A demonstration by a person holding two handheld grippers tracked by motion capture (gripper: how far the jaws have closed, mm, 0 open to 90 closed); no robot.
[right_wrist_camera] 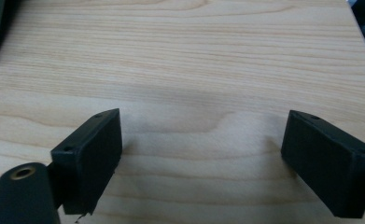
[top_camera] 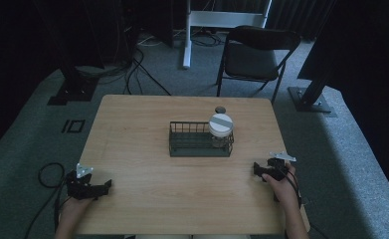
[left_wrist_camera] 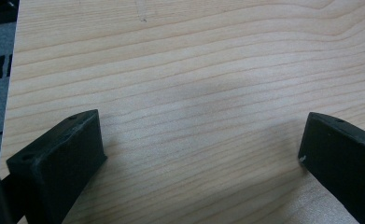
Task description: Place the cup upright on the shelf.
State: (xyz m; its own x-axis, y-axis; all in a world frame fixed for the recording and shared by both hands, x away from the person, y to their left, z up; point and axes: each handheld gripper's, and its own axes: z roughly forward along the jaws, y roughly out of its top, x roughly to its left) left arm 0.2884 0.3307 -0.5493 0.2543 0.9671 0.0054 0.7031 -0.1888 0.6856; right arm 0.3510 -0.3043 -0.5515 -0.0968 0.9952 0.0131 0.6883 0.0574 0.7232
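Jar (top_camera: 221, 130): a clear jar with a white lid is seen standing upright in the right end of the wire basket (top_camera: 200, 140), at the middle of the table (top_camera: 182, 199); well apart from both grippers.
Lid: a grey strip is seen across it; whether it is screwed tight cannot be told in the dim high view.
Small dark object (top_camera: 220, 109): seated on the table just behind the basket; possibly a cap.
Right gripper (top_camera: 260, 171): released, jaws spread wide over bare wood near the right edge; nothing held.
Left gripper (top_camera: 104, 186): released likewise, jaws parted above the near left corner.
Risk, tipping: the basket could be dragged if the jar is lifted at a slant against the wire.
Risk, slipping: a smooth, round wall may be lost by flat jaws if gripped off-centre.
Risk, collision: the dark object could be knocked off by a far reach.
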